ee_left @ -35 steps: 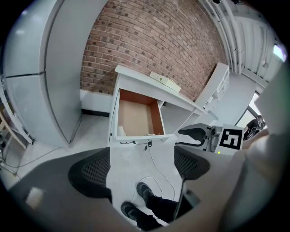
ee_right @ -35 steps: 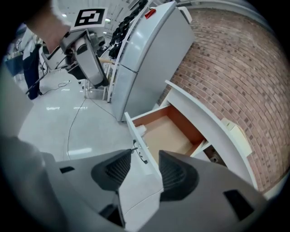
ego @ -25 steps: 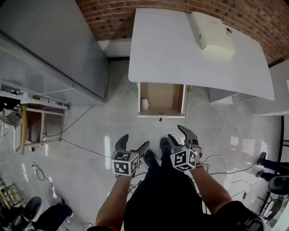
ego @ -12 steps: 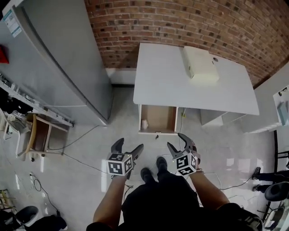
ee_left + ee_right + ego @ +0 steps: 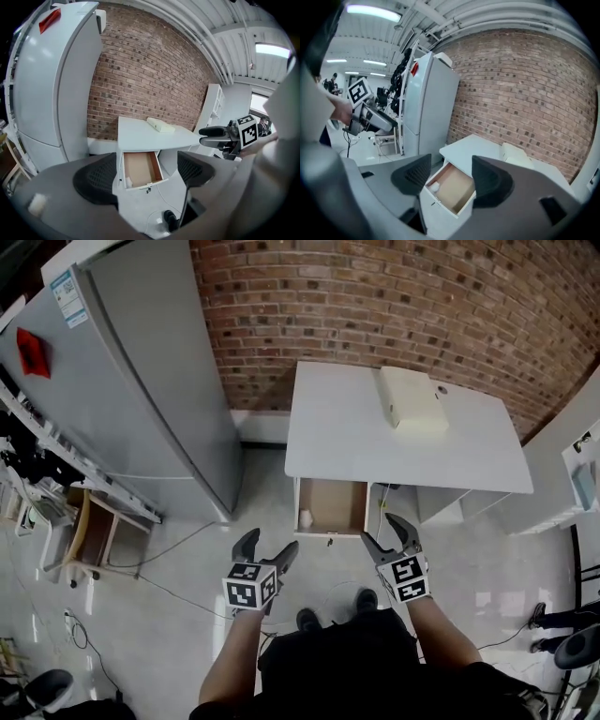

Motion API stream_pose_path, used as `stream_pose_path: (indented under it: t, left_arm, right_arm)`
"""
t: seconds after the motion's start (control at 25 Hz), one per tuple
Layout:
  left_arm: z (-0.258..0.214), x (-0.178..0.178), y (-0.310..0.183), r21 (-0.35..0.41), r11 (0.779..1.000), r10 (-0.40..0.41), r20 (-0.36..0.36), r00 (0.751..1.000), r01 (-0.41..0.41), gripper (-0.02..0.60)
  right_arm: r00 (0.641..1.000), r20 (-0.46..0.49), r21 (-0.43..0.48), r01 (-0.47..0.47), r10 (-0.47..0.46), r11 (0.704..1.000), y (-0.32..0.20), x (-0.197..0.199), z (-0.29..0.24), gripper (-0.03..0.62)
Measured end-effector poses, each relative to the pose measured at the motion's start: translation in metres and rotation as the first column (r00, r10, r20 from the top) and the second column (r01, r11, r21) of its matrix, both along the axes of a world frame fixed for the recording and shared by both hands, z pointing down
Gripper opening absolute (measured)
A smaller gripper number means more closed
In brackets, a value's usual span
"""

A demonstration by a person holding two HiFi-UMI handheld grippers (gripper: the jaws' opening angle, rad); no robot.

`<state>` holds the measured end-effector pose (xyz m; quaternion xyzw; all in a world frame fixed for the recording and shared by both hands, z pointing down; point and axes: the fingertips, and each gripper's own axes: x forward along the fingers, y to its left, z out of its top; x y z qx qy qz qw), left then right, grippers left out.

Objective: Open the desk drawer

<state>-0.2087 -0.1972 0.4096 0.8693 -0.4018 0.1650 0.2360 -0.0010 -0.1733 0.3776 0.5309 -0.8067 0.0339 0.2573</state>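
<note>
The white desk [image 5: 403,442] stands against the brick wall. Its drawer [image 5: 330,504] is pulled out, showing a brown bottom with a small white object [image 5: 303,517] in the left corner. Both grippers hang in the air in front of the desk, apart from the drawer. My left gripper [image 5: 267,545] is open; its jaws have just been closing slightly with nothing between them. My right gripper [image 5: 384,532] is open and empty too. In the left gripper view the drawer [image 5: 139,168] shows between the pads [image 5: 96,178]. The right gripper view frames the drawer [image 5: 452,185] likewise.
A cream box [image 5: 411,397] lies on the desk top. A tall grey fridge [image 5: 141,381] stands left of the desk, with a wooden stool [image 5: 94,531] and floor cables [image 5: 178,592] nearer me. White shelving [image 5: 572,474] is at the right. My shoes [image 5: 307,619] are below.
Both grippers have risen and the head view has tilted up, so more brick wall and fridge show. The drawer stays pulled out, unmoved.
</note>
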Motion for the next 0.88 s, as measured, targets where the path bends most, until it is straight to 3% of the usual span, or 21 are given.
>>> stream_pose_path:
  t: [0.24, 0.4, 0.88]
  left_arm:
    - [-0.035, 0.013, -0.004, 0.054, 0.998, 0.01, 0.002, 1.0, -0.01, 0.371]
    - [-0.06, 0.037, -0.009, 0.098, 0.995, 0.008, -0.008, 1.0, -0.007, 0.33]
    - [-0.118, 0.156, -0.034, 0.192, 0.981, -0.016, -0.038, 0.999, 0.023, 0.147]
  right_arm:
    - [0.989, 0.144, 0.049, -0.029, 0.021, 0.998, -0.005, 0.02, -0.038, 0.239]
    - [0.984, 0.178, 0.073, 0.002, -0.015, 0.997, -0.002, 0.044, -0.057, 0.143]
    - [0.964, 0.245, 0.163, 0.065, -0.104, 0.984, -0.02, 0.166, -0.104, 0.029]
